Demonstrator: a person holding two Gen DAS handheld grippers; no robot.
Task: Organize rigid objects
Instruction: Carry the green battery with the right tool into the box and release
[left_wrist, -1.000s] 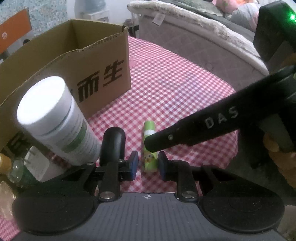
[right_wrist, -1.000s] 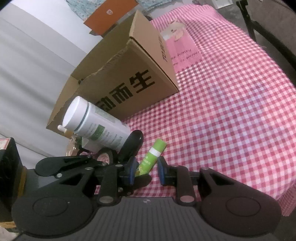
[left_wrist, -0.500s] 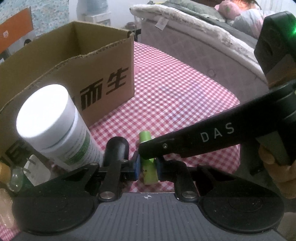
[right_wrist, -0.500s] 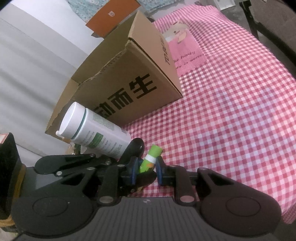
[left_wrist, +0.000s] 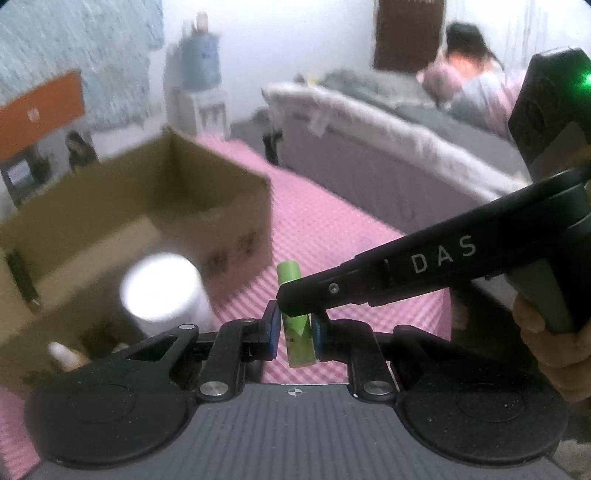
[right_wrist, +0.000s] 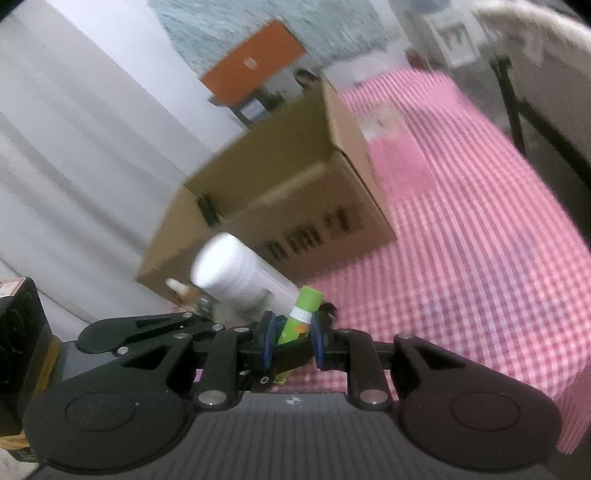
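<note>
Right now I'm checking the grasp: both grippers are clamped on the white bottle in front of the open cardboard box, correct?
Not the white bottle. Both views show the left gripper and right gripper clamped on the green tube; the bottle stands free beside it. The rest holds: the cardboard box is open behind them.

Left gripper (left_wrist: 294, 334) and right gripper (right_wrist: 291, 343) angle downward, jaws clamped, crossing closely.

A small green tube (left_wrist: 296, 328) with a white collar and green cap stands nearly upright, raised off the pink checked worktop (right_wrist: 480, 240). A white-capped bottle (right_wrist: 236, 273) leans beside an open cardboard box (right_wrist: 295, 199) behind it.
</note>
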